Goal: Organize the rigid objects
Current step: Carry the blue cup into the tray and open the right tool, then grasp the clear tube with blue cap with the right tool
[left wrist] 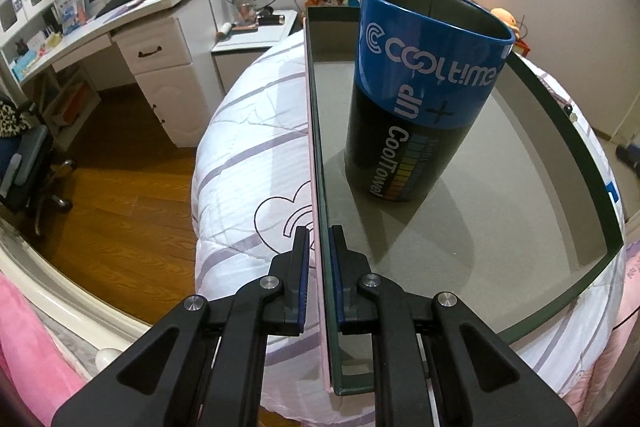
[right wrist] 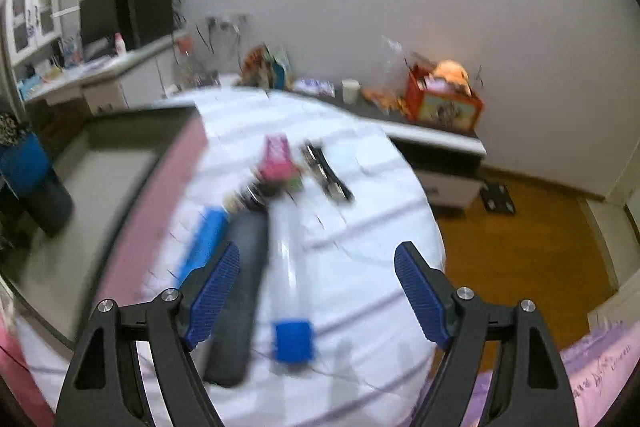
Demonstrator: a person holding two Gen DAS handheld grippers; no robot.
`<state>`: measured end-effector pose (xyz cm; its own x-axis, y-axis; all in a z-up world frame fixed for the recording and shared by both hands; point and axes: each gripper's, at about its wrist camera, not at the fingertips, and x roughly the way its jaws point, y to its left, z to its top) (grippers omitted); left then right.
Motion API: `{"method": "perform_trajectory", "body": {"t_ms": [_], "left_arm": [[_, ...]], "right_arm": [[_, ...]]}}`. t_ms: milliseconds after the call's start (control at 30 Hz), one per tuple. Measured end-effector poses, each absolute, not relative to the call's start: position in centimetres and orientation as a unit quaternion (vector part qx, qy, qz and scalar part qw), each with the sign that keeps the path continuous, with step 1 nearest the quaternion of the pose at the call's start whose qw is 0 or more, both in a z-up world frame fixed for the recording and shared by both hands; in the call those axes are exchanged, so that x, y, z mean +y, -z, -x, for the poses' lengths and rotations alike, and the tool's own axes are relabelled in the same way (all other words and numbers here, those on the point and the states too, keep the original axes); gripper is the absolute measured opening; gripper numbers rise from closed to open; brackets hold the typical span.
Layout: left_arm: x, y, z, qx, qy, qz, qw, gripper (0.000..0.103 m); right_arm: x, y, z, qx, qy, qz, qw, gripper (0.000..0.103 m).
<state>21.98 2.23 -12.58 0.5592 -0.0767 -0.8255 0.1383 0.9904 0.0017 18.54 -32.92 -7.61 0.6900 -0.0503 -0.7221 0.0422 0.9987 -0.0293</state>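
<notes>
Pink box wall (left wrist: pixel 316 163) clamped by left hand-held gripper (left wrist: pixel 319 267)

The left wrist camera sits just behind the left claw (left wrist: pixel 319 239) and looks steeply down along its fingers, very close to the wall of a shallow grey box with a pink outer side (left wrist: pixel 520 227); beyond the claw stands a tall blue-and-black cylindrical tin (left wrist: pixel 420 99).

The right wrist camera looks down past the right claw (right wrist: pixel 318 259) from farther off, blurred. Both views share the white striped quilt (right wrist: pixel 360 227), the box, the tin and the white desk (left wrist: pixel 132 15) to the far left of each claw.
</notes>
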Motion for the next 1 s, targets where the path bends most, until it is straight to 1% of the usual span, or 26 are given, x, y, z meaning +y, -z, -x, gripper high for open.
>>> {"method": "perform_trajectory", "body": {"t_ms": [33,100,267,333,367,400,467,533,767,1000], "left_arm": [[2.2,12.6,-22.0,0.466,0.060,-0.033,0.882,0.011],[2.1,12.6,-22.1,0.467,0.057,-0.035,0.882,0.011],[1.9,12.6,-22.1,0.469,0.054,-0.037,0.881,0.011],[1.8,12.6,-22.1,0.469,0.054,-0.037,0.881,0.011],[1.8,12.6,-22.1,0.469,0.053,-0.038,0.881,0.011],[1.8,12.6,-22.1,0.468,0.053,-0.038,0.881,0.011],[1.9,12.6,-22.0,0.468,0.053,-0.040,0.881,0.011],[1.9,12.7,-22.1,0.469,0.054,-0.040,0.881,0.011],[2.0,12.7,-22.1,0.469,0.056,-0.041,0.881,0.011],[1.8,12.7,-22.0,0.467,0.057,-0.043,0.881,0.011]], "right_arm": [[-33.3,8.2,-18.8,0.399,0.024,0.005,0.917,0.081],[-33.2,9.2,-19.1,0.412,0.023,0.009,0.911,0.075],[-33.7,11.4,-19.8,0.430,0.008,0.022,0.902,0.067],[-33.7,11.8,-20.0,0.439,0.002,0.022,0.898,0.063],[-33.6,12.1,-20.2,0.445,0.001,0.025,0.895,0.055],[-33.6,12.3,-20.5,0.448,-0.003,0.025,0.894,0.045],[-33.6,12.8,-20.8,0.453,-0.016,0.019,0.891,0.037],[-33.6,12.7,-20.5,0.451,-0.027,0.016,0.892,0.025],[-34.3,12.3,-20.2,0.448,-0.041,-0.010,0.893,0.025],[-34.2,9.8,-19.3,0.426,-0.034,-0.013,0.904,0.025]]}}
